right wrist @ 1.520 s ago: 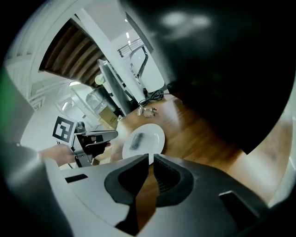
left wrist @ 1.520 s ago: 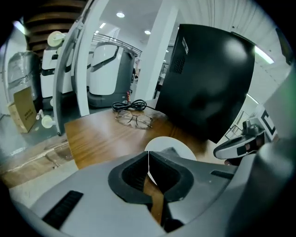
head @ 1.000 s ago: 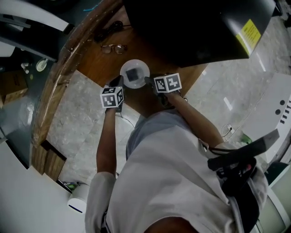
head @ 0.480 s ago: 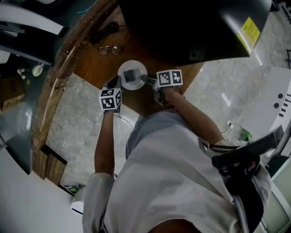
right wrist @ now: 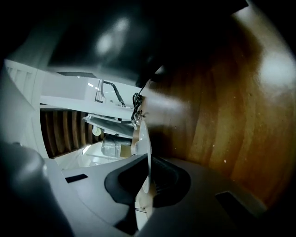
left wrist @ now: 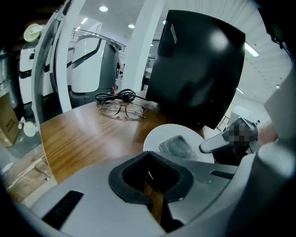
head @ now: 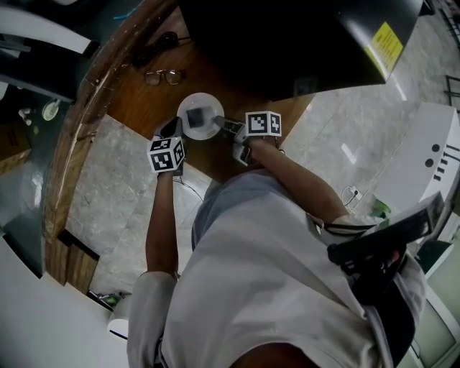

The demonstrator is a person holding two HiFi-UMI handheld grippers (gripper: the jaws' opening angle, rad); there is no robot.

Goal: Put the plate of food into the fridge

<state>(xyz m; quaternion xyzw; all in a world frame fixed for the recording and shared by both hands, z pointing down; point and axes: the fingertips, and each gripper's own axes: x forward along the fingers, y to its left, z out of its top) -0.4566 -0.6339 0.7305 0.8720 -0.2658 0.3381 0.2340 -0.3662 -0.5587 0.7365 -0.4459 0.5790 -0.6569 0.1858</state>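
The head view is dim and underexposed, its edges bowed by the wide lens; the plate [head: 200, 116] is its brightest spot. The left gripper view is brighter, lit by ceiling lamps [left wrist: 103, 8]. The right gripper view is dark and heavily vignetted, with soft glare on the tabletop [right wrist: 273, 69].

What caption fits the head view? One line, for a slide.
The right gripper, jaws just closed onto the plate rim, on the wooden table; left gripper alongside.
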